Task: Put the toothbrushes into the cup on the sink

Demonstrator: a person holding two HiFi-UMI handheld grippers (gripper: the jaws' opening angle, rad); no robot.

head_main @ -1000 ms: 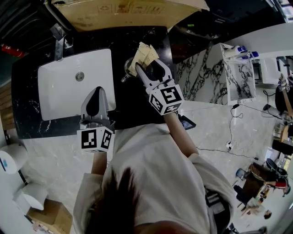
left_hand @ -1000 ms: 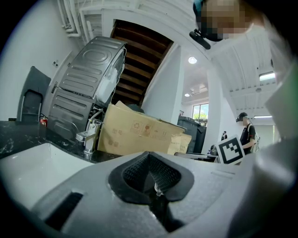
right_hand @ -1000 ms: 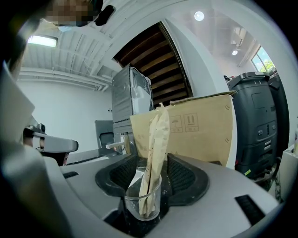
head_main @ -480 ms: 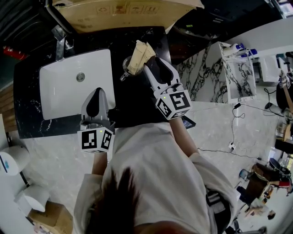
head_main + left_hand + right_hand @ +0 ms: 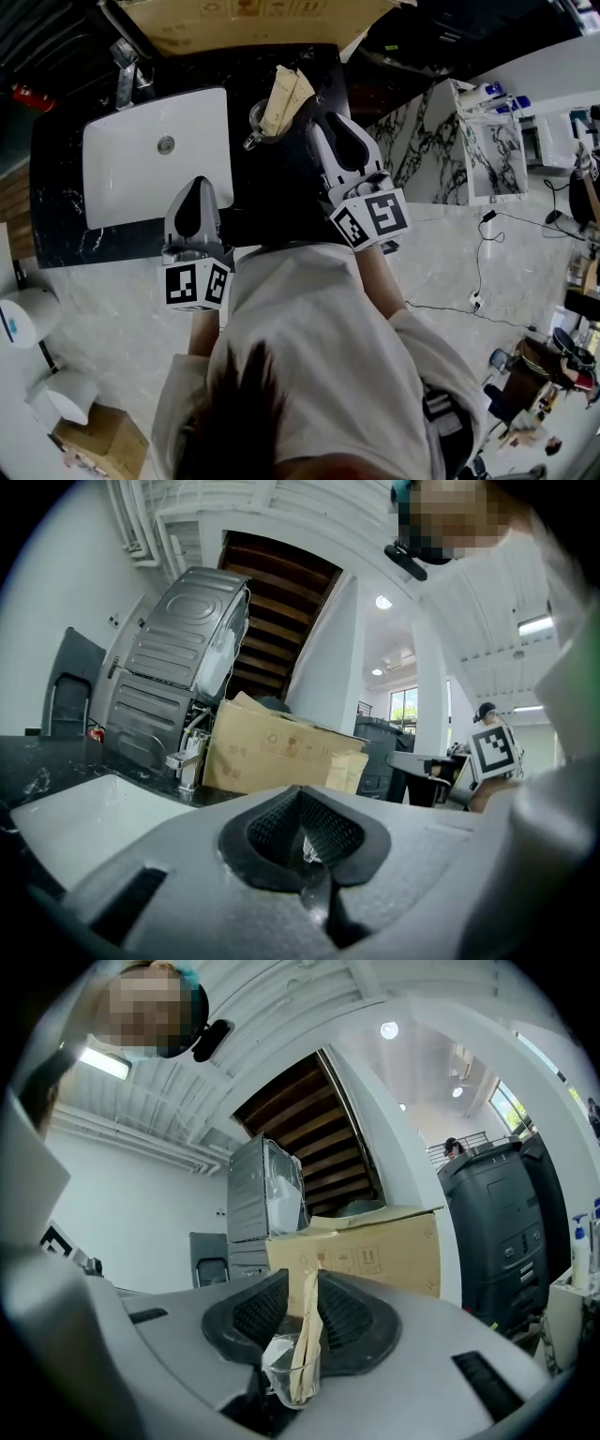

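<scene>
Now cup point(image 5: 257, 123) with toothbrushes point(image 5: 284, 92) ahead of right gripper point(image 5: 322, 125), jaws just narrowing, empty; left gripper point(image 5: 197, 185) clenched.

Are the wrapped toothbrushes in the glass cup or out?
In: the paper-wrapped toothbrushes stand inside the glass cup, ends sticking above its rim.

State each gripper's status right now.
Left gripper: closed, empty.
Right gripper: open, jaws just closing partway, nothing between them.

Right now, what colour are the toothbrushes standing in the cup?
Toothbrushes: pale tan wrapping, clearest in head view.
</scene>
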